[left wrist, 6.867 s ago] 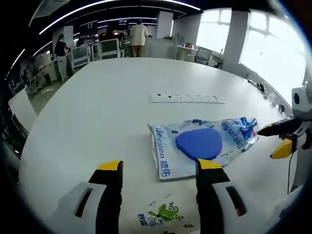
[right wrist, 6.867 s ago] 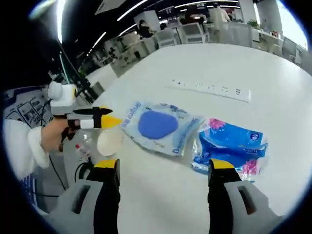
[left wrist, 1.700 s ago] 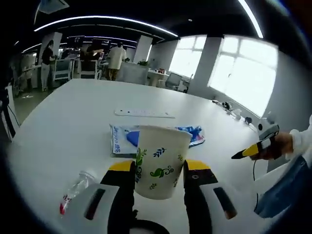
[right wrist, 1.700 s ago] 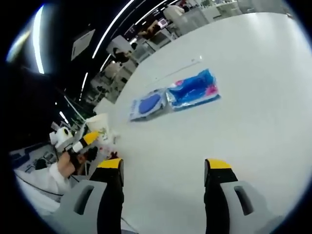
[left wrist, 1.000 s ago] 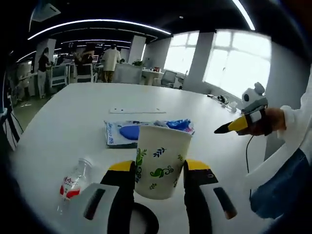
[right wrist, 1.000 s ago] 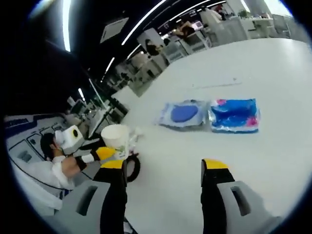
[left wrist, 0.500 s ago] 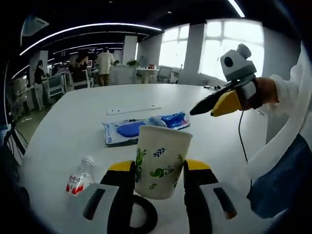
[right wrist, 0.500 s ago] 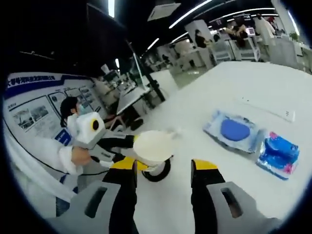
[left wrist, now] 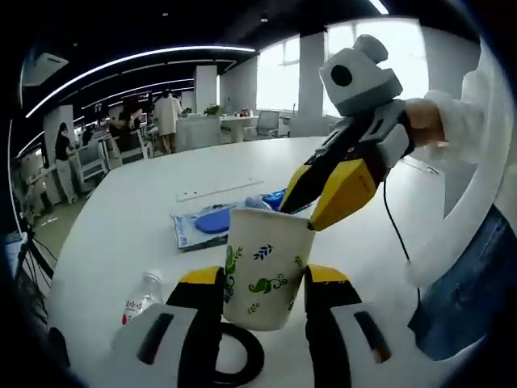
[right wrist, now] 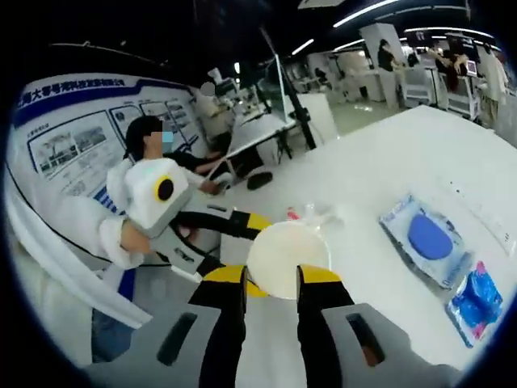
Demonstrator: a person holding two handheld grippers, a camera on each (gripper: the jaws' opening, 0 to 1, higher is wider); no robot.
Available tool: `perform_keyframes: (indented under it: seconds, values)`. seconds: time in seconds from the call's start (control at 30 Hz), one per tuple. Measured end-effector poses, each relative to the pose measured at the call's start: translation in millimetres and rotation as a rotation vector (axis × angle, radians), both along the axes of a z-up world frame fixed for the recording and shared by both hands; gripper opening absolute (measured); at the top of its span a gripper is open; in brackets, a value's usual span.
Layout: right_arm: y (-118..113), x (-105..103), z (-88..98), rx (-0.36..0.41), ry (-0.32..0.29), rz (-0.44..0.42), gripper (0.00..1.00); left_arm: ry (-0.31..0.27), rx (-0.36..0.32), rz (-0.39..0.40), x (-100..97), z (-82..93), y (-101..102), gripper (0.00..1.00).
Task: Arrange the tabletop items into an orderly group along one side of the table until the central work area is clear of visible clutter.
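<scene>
Over the desk's near edge: left tool [left wrist: 252, 279] grips white paper cup with green leaf print [left wrist: 265, 267].
Right tool [right wrist: 271, 279]: yellow tips pinch the cup's rim.
Desk: broad white desk [left wrist: 145, 210]; blue packets [left wrist: 218, 220] mid-surface.
Room: open office, ceiling light strips.

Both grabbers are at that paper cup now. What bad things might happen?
1. The left gripper is shut on the paper cup, and the right gripper is at its rim. A pinch there might dent or crush the thin cup.
2. If both pull at once, the cup might slip out and fall.
3. The plastic bottle lies right beside the left gripper, so a clumsy move might knock it and send it rolling across the table.
</scene>
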State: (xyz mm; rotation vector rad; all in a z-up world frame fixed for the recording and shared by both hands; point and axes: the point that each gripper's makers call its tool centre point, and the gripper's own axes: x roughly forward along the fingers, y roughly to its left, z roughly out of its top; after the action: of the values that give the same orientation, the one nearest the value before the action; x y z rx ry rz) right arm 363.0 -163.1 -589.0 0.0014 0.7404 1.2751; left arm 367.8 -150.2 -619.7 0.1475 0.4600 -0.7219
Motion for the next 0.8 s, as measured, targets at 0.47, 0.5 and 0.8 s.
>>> perform_keyframes:
  seconds: [0.47,0.5,0.8]
  values:
    - [10.9,-1.0,9.1,0.047,0.104,0.013,0.00,-0.078,0.017,0.016,-0.4,11.8,6.3,0.36]
    - [11.5,1.3,11.6,0.060,0.123,0.002,0.00,-0.087,0.027,0.020,-0.6,12.7,7.8,0.35]
    - [10.0,19.0,18.2,0.056,0.114,-0.043,0.00,-0.162,0.030,0.180,5.2,19.6,51.4,0.84]
